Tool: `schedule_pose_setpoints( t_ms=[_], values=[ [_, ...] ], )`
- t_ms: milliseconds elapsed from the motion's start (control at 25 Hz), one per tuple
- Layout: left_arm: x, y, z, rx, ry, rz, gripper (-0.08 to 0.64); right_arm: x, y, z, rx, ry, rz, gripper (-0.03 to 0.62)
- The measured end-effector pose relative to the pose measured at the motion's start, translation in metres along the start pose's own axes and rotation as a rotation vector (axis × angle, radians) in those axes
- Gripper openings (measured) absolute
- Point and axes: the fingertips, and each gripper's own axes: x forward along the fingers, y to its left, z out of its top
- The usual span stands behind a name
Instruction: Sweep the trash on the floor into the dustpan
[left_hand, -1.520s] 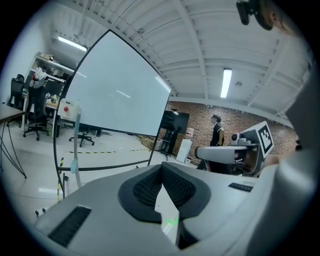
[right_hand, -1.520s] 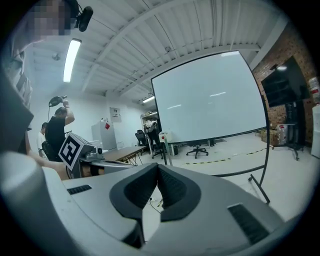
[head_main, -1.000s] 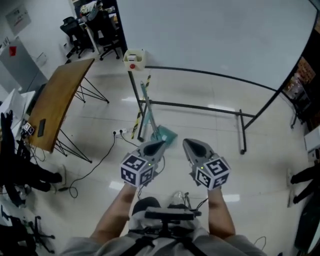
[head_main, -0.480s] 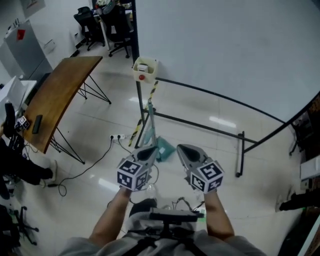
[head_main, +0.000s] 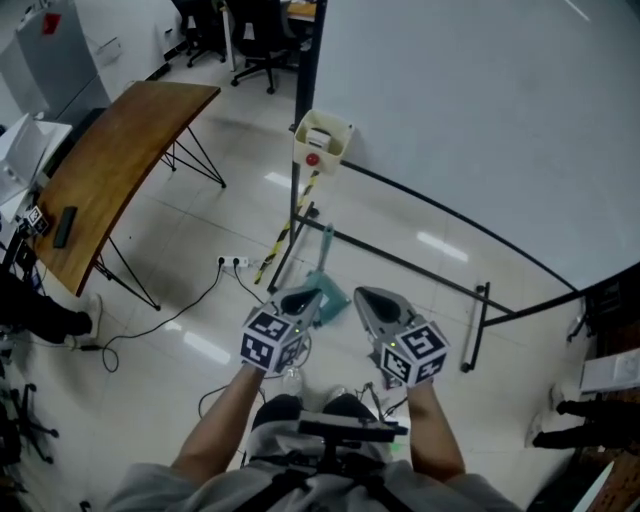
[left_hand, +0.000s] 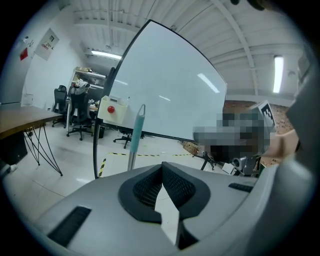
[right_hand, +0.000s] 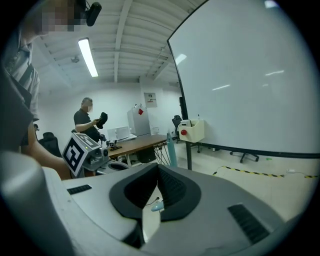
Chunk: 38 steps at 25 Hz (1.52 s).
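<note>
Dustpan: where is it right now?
Head view, centre: the dustpan sits on the floor just ahead of the left gripper, beside the whiteboard stand.

Left gripper (head_main: 306, 298): has come up to the teal broom (head_main: 327, 250); the broom's foot, ahead of it before, now lies just beside its tip.
Right gripper (head_main: 368, 298): has advanced alongside; the broom's foot is now near its tip.
Red-button box (head_main: 321, 140): was ahead and off to the left, now straight ahead of both grippers.

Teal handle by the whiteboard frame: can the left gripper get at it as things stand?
Probably yes. The teal handle stands just ahead of the left gripper, and only open floor seems to lie between them. The jaws are shut, though, so they would have to open first.
</note>
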Motion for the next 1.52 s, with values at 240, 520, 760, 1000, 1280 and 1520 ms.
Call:
schedule_pose_setpoints(
  t_ms=[240,520,760,1000,1280,1520],
  values=[
    [0.014,0.019,-0.002,-0.004,0.044,0.060,0.005,0.026,-0.018,0.000,0.033,0.014,0.086,0.000],
    [0.049,0.047,-0.041,-0.024,0.141,0.182,0.005,0.064,-0.049,-0.021,-0.017,0.092,0.184,0.066],
    [0.082,0.070,-0.088,-0.024,0.252,0.182,0.165,0.071,-0.060,-0.033,-0.010,0.143,0.198,0.071],
    [0.112,0.095,-0.128,-0.027,0.360,0.224,0.235,0.070,-0.070,-0.035,0.004,0.168,0.194,0.071],
    [0.141,0.104,-0.144,-0.024,0.414,0.211,0.235,0.068,-0.086,-0.038,0.023,0.185,0.169,0.071],
    [0.151,0.102,-0.148,-0.020,0.433,0.207,0.146,0.068,-0.090,-0.041,0.018,0.205,0.170,0.071]
  ],
)
